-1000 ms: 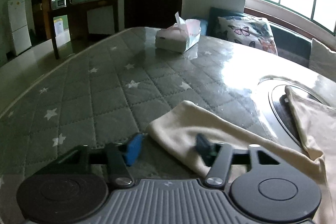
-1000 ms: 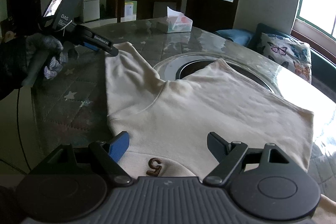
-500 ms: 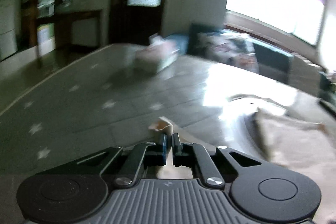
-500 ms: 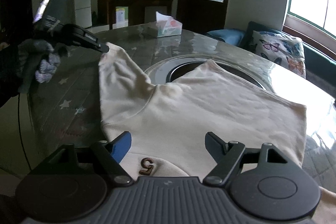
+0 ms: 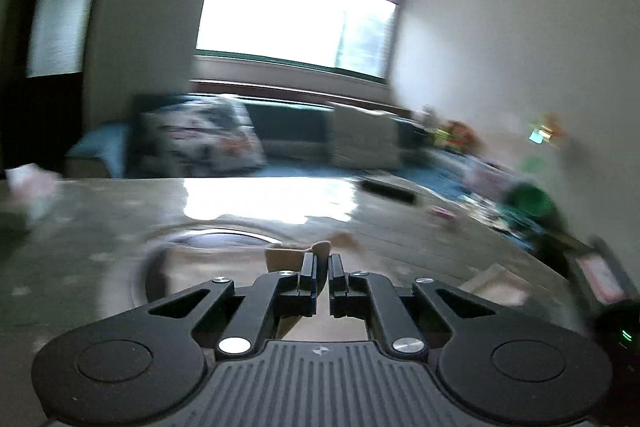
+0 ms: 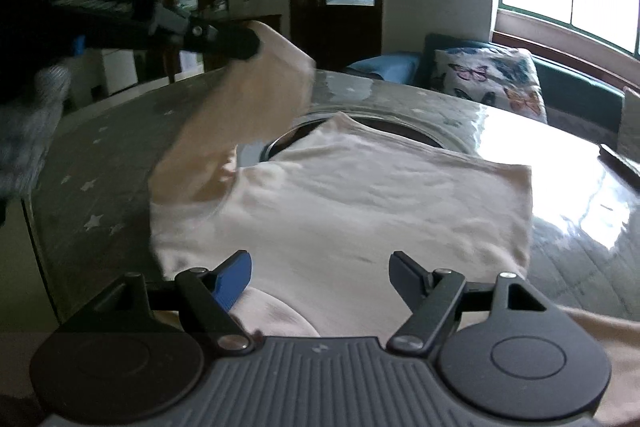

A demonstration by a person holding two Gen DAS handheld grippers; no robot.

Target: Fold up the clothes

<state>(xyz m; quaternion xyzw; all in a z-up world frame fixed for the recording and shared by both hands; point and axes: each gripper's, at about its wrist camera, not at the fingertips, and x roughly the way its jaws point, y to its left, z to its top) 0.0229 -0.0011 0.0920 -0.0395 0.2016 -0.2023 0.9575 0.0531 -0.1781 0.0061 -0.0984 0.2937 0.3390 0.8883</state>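
A cream T-shirt (image 6: pixel 360 195) lies spread flat on the table, collar end nearest the right wrist camera. My left gripper (image 5: pixel 322 267) is shut on the end of the shirt's left sleeve (image 5: pixel 296 255). In the right wrist view that left gripper (image 6: pixel 240 43) holds the sleeve (image 6: pixel 248 107) lifted off the table, hanging slanted above the shirt's left side. My right gripper (image 6: pixel 320 267) hovers open just over the collar area, nothing between its fingers. A gloved hand (image 6: pixel 28 115) holds the left tool.
The table (image 6: pixel 100 163) has a grey star-patterned cover under glass and a round inset (image 6: pixel 400 131) in the middle. A tissue box (image 5: pixel 28 187) stands far left. A sofa with a butterfly cushion (image 6: pixel 492 83) runs under the window; clutter (image 5: pixel 520 195) sits at the table's right.
My left gripper shut on the sleeve end, lifted it off the table and swung it right, toward the shirt body. The right gripper stayed open over the collar, shifting slightly.
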